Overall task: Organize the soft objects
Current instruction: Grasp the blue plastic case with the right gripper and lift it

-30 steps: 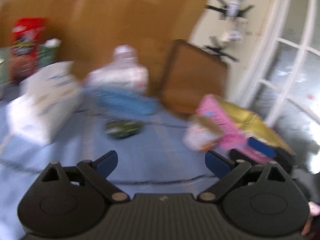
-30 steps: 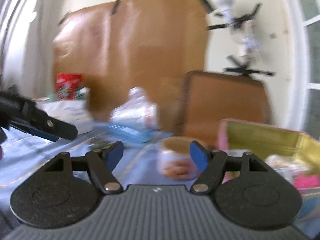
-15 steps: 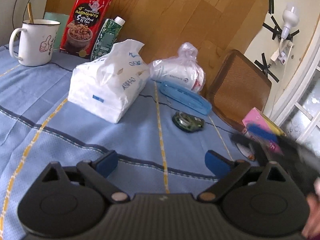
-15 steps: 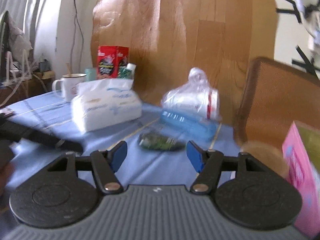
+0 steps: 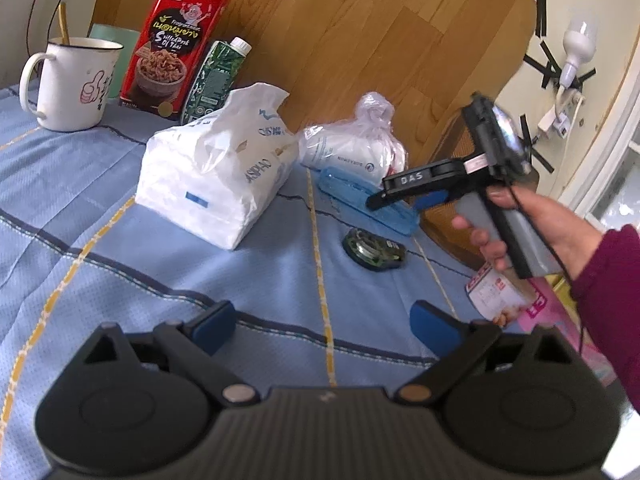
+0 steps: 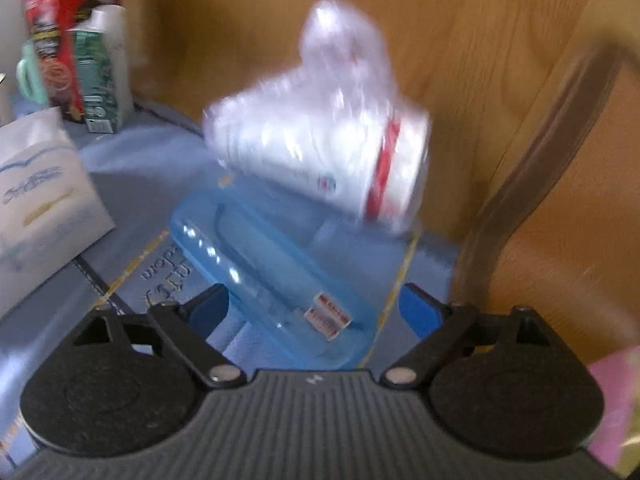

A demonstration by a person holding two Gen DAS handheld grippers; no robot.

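A soft white tissue pack [image 5: 216, 168] lies on the blue tablecloth [image 5: 120, 248]. Behind it is a knotted clear bag of paper cups [image 5: 352, 148], which fills the right wrist view [image 6: 320, 148]. My left gripper [image 5: 324, 324] is open and empty above bare cloth near the front. A hand holds my right gripper [image 5: 400, 202] over a clear blue case [image 5: 360, 196]. In the right wrist view that gripper [image 6: 314, 308] points down with its jaws opening. The blue case [image 6: 272, 272] lies under and between them, not pressed. The tissue pack [image 6: 40, 208] is at the left.
A white mug [image 5: 68, 84], a red snack box [image 5: 172, 44] and a green carton [image 5: 216, 80] stand at the back left. A small green round object [image 5: 374, 248] lies mid-table. At the right are a snack cup [image 5: 496, 292], a pink box [image 5: 560, 320] and a brown chair back [image 6: 560, 160].
My right gripper left the snack cup by the pink box, swung left over the blue case and tipped down, its jaws wider. The left gripper's view turned left, then steadied.
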